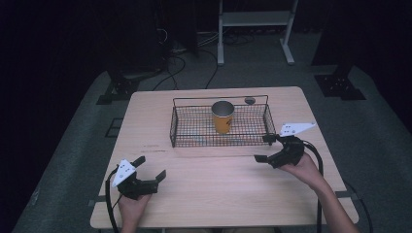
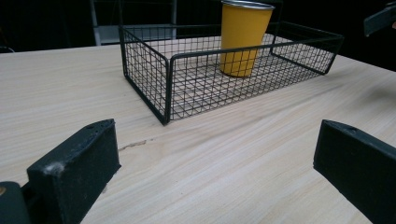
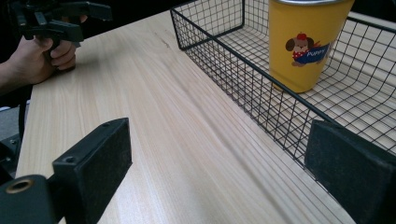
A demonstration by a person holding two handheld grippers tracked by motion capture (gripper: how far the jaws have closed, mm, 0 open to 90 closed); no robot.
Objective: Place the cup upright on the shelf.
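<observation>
A light wooden table point(image 1: 209, 189) stands on a grey floor mat point(image 1: 384, 141). On the far half of the table sits a black wire basket point(image 1: 180, 127), and a yellow cup point(image 1: 222, 117) stands upright inside it, with a cartoon puppy picture point(image 3: 306, 49) on its side. Behind the table there is a white metal frame point(image 1: 253, 19), and black cables point(image 1: 187, 63) lie on the floor near it.

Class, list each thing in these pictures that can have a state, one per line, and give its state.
Yellow cup: upright, empty, standing inside the basket.
Wire basket: upright on the table, holding the cup.
Left gripper: jaws open, holding nothing.
Right gripper: jaws open, holding nothing, beside the basket.
</observation>
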